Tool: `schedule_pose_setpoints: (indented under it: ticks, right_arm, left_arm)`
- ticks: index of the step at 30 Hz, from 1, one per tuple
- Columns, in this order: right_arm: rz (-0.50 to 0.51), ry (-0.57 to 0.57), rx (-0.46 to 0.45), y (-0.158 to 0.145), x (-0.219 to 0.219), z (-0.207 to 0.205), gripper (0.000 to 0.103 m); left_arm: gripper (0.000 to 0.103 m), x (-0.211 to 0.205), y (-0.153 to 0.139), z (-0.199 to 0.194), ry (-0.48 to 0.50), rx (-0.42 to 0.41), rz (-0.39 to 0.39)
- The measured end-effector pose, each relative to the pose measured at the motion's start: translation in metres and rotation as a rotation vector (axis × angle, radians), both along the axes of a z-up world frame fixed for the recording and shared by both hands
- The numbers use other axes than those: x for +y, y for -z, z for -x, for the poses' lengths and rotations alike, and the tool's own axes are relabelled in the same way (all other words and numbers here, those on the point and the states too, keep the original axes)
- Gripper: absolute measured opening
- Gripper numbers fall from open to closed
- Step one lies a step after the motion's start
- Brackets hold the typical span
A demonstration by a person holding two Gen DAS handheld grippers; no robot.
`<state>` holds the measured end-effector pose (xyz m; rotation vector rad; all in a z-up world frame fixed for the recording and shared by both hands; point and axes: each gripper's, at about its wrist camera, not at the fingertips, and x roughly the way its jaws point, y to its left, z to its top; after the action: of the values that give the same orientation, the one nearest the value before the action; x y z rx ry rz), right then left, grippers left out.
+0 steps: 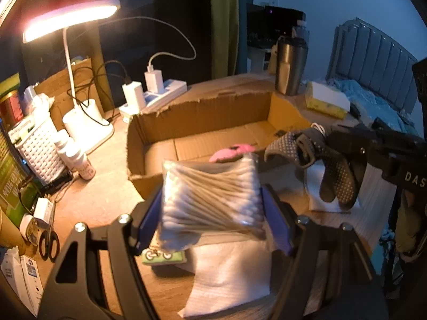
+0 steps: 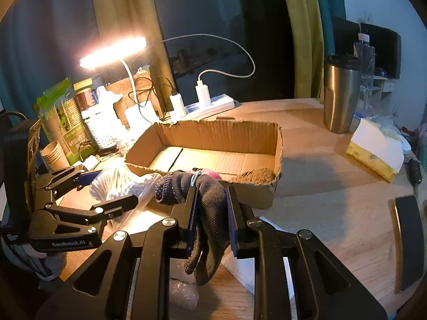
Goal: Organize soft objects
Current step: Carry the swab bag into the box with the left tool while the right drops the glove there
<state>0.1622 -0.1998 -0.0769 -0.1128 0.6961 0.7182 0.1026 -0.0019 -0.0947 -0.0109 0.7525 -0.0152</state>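
Note:
My left gripper (image 1: 213, 205) is shut on a clear bag of cotton swabs (image 1: 210, 200), held above the wooden table just in front of an open cardboard box (image 1: 202, 112). My right gripper (image 2: 212, 208) is shut on a dark knitted glove (image 2: 210, 213) that droops between its blue pads. In the left wrist view that glove (image 1: 333, 170) hangs at the right from the right gripper (image 1: 320, 146), near the box's right end. In the right wrist view the left gripper (image 2: 106, 186) holds the swab bag (image 2: 117, 184) at the left. A pink soft item (image 1: 234, 150) lies inside the box.
White foam sheets (image 1: 229, 274) and a small green pouch (image 1: 162, 256) lie below the swab bag. A lit desk lamp (image 1: 72, 21), white basket (image 1: 40, 152), small bottles (image 1: 77, 157), scissors (image 1: 49, 244) and a power strip (image 1: 160, 93) crowd the left. A steel tumbler (image 2: 340, 96), tissue pack (image 2: 373, 149) and dark phone (image 2: 408, 242) stand right.

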Motion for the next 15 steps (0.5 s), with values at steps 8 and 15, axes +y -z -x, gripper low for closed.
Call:
schedule_pose_setpoints:
  ticks: [8, 15]
  right_arm:
    - [-0.032, 0.018, -0.037, -0.02, -0.004, -0.012, 0.022]
    - [-0.05, 0.021, -0.037, -0.022, -0.008, -0.023, 0.022]
  left_arm:
    - [0.072, 0.007, -0.026, -0.005, -0.004, -0.063, 0.033]
    - [0.072, 0.022, -0.038, -0.011, -0.057, -0.119, 0.11]
